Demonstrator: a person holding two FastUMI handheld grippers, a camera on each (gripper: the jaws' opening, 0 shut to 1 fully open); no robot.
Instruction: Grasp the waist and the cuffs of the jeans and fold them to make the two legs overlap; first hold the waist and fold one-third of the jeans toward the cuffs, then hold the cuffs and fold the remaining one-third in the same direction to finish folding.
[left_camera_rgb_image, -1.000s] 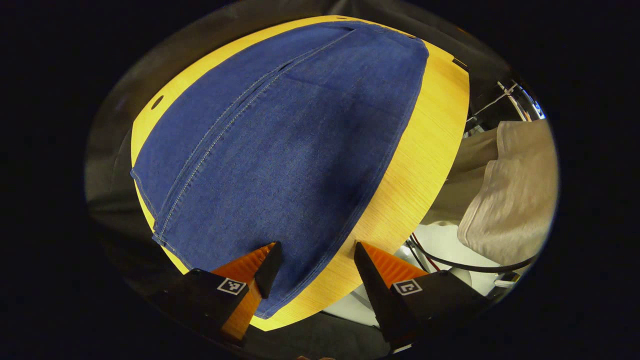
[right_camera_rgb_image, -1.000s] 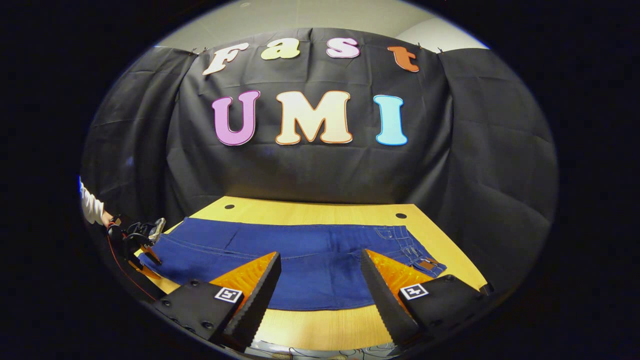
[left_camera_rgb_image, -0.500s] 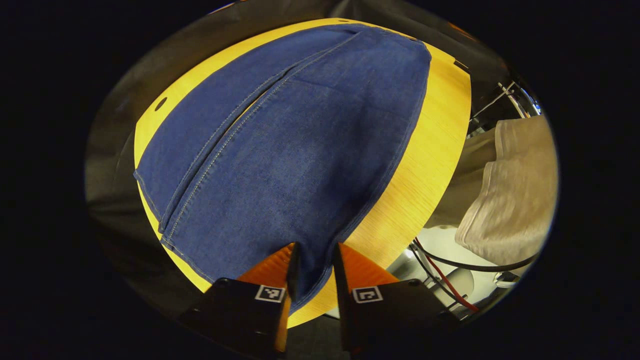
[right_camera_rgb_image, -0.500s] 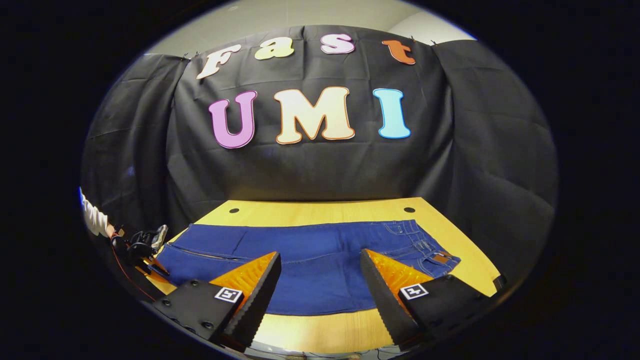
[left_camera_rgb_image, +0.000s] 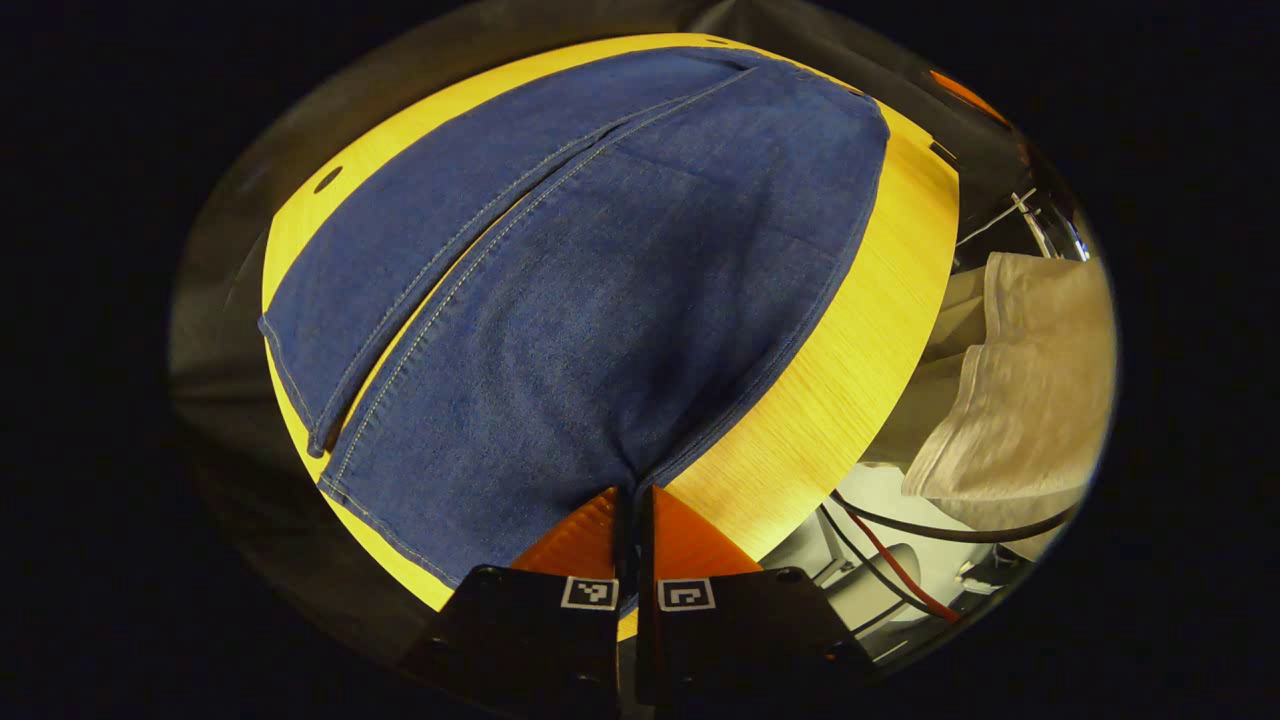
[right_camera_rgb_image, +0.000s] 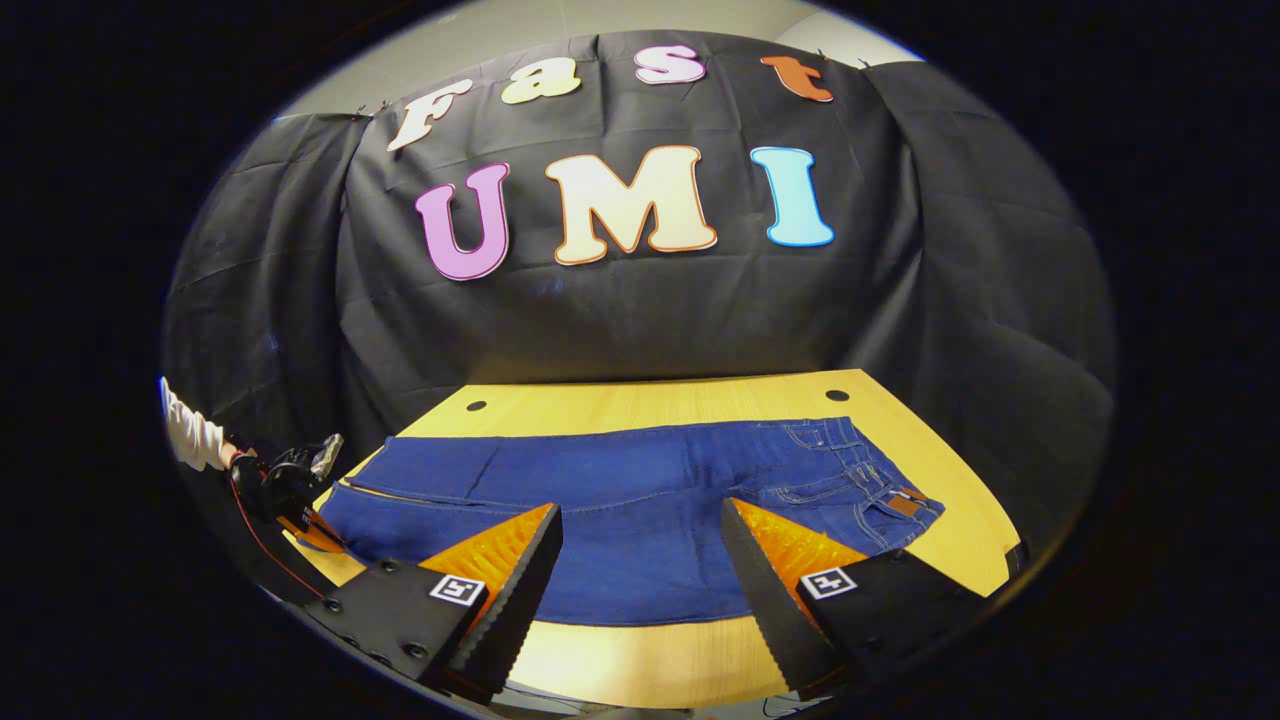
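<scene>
Dark blue denim jeans (right_camera_rgb_image: 640, 500) lie flat and spread lengthwise on the yellow wood-grain bench (right_camera_rgb_image: 640, 660), both legs side by side, not yet overlapped. Waist with brown leather patch (right_camera_rgb_image: 908, 505) sits at the right end in the right gripper view, cuffs at the left end. Left gripper (left_camera_rgb_image: 634, 500) is low at the cuff end, its fingers (left_camera_rgb_image: 580, 530) pinched almost together on the near leg's cuff corner, denim bunching up into the narrow gap between them. In the right gripper view that same gripper shows small at the bench's left end (right_camera_rgb_image: 300, 490), held by a hand with a white sleeve (right_camera_rgb_image: 190, 435). Right gripper (right_camera_rgb_image: 640, 545) hovers above the near edge of the bench, pointed across mid-jeans, its fingers (right_camera_rgb_image: 510, 560) spread wide and holding nothing. Pale beige cloth (left_camera_rgb_image: 1030, 400) and red and black cables (left_camera_rgb_image: 900, 590) sit off the bench's edge in the left gripper view.
</scene>
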